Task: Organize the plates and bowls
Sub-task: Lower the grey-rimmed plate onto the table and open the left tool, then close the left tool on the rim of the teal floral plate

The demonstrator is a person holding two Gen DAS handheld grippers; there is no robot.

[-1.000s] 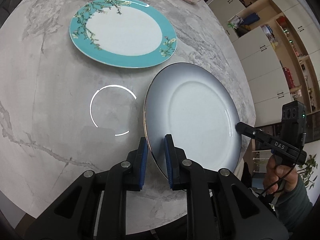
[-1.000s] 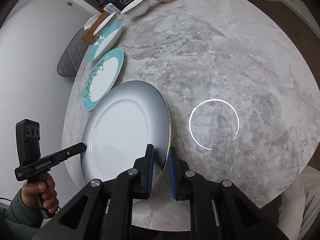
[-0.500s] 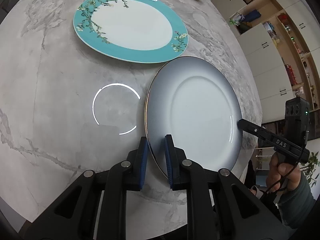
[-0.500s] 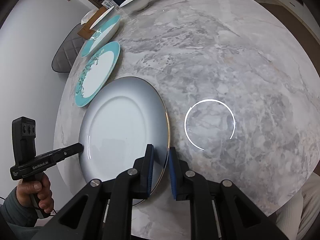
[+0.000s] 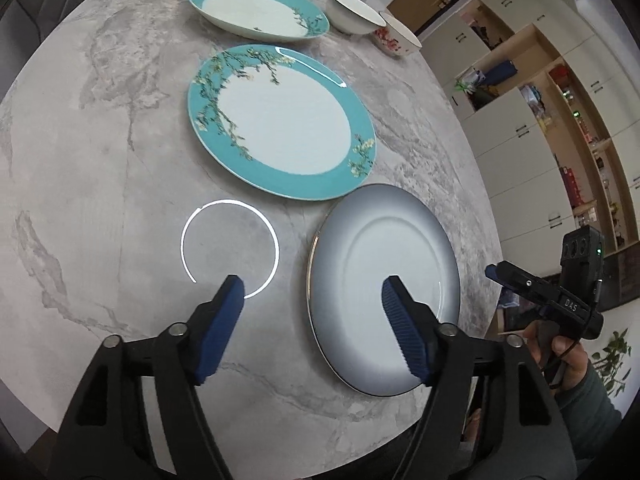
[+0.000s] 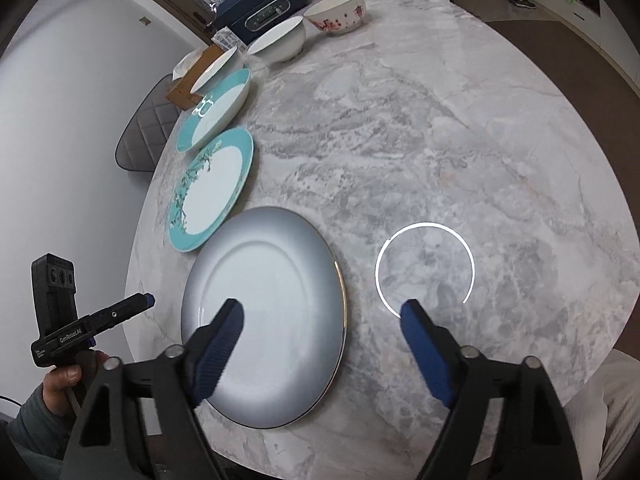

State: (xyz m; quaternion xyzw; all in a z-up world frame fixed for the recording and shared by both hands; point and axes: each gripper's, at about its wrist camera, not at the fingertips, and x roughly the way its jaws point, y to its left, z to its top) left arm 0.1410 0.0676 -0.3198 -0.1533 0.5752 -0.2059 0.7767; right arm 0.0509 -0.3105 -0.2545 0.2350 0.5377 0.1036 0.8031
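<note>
A grey plate (image 5: 384, 280) (image 6: 268, 312) lies flat on the marble table, near its edge. My left gripper (image 5: 312, 304) is open; its jaws straddle the plate's left rim without holding it. My right gripper (image 6: 320, 320) is open; its jaws straddle the plate's right rim. Beyond it lie a teal floral plate (image 5: 280, 120) (image 6: 212, 188), a deeper teal dish (image 5: 256, 8) (image 6: 216, 112), a white bowl (image 5: 352, 16) (image 6: 280, 40) and a red-flowered bowl (image 5: 396, 40) (image 6: 336, 12).
The round marble table (image 5: 100, 140) (image 6: 440, 140) has its edge close behind the grey plate. A dark appliance (image 6: 260, 12) and a small plate on a wooden board (image 6: 212, 68) sit at the far side. A grey chair (image 6: 144, 140) stands beside the table. Cabinets (image 5: 540, 140) line the wall.
Both grippers were shut on the grey plate's rims and held it tilted. Now both have opened and the plate lies flat on the table beside the teal plate.
</note>
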